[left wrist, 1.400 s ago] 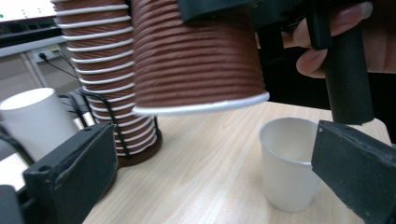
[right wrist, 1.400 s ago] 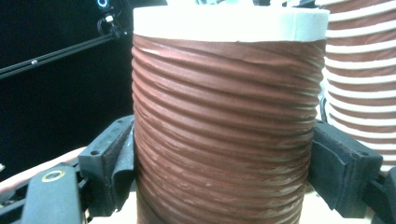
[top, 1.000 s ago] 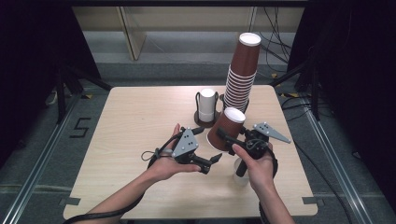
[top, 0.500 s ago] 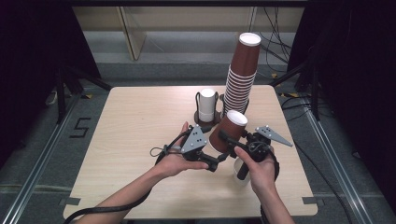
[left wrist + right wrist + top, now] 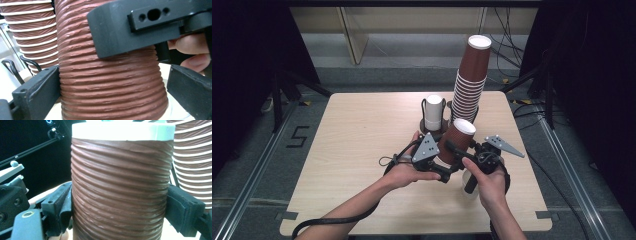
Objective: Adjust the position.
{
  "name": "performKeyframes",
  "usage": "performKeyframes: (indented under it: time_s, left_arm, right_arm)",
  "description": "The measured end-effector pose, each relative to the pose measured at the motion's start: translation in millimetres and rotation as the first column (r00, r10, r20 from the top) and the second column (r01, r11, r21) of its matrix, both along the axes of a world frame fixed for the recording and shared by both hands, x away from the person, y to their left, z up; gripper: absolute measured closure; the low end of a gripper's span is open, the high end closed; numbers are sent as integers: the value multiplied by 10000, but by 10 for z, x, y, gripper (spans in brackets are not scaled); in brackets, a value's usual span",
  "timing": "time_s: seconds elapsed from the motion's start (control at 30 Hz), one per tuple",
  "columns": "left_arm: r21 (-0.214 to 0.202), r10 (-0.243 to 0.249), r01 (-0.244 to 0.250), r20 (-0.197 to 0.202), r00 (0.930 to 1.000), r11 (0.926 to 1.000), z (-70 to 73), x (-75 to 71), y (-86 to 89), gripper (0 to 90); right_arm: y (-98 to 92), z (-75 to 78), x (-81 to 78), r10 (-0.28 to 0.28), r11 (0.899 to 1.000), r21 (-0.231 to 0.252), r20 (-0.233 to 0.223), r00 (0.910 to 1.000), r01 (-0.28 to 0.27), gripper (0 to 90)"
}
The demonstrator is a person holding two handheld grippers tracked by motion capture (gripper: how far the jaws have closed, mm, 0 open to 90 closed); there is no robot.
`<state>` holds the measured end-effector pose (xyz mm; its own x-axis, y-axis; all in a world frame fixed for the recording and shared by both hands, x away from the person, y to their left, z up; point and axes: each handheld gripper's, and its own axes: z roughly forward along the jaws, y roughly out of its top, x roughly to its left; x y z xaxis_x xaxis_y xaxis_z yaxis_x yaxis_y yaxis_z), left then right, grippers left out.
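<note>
Ribbed brown cup held between both tongs

The cup (image 5: 457,142) is clamped by the right tongs (image 5: 455,150) just before the cup stack (image 5: 470,80); the left tongs (image 5: 447,172) are spread around its base, right pad clear.

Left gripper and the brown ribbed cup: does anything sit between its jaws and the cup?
Nothing visible does. The left gripper straddles the cup low down, one jaw against its side, the other slightly off. The right gripper grips the same cup higher up.
</note>
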<state>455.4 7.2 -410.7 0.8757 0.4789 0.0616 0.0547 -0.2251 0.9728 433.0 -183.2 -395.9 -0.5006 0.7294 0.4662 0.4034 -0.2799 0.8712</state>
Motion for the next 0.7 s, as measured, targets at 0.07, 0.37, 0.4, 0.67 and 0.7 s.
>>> performKeyframes:
  time_s: [0.07, 0.37, 0.4, 0.67, 0.7]
  left_arm:
    - [-65, 19, -19, -49, 10000, 10000, -4, 11, -1, 0]
    - [-58, 96, -97, -140, 9999, 9999, -29, 36, 19, 55]
    - [-29, 86, -86, -126, 9999, 10000, -30, 36, 26, 62]
    - [102, 153, -154, 60, 9999, 9998, -20, 23, 85, 114]
    - [137, 143, -144, 100, 9998, 9998, -19, 21, 95, 121]
  right_arm:
    - [-5, -4, 2, -8, 10000, -10, 17, 10000, 8, 181]
    - [24, 3, -5, 104, 9999, 28, 108, 9999, -104, 180]
    - [23, 0, -2, 112, 9999, 26, 125, 9999, -112, 178]
    - [63, 12, 13, 357, 9994, 49, -6, 9994, -357, 147]
    - [65, 14, 22, 317, 9995, -91, 83, 9995, -316, 142]
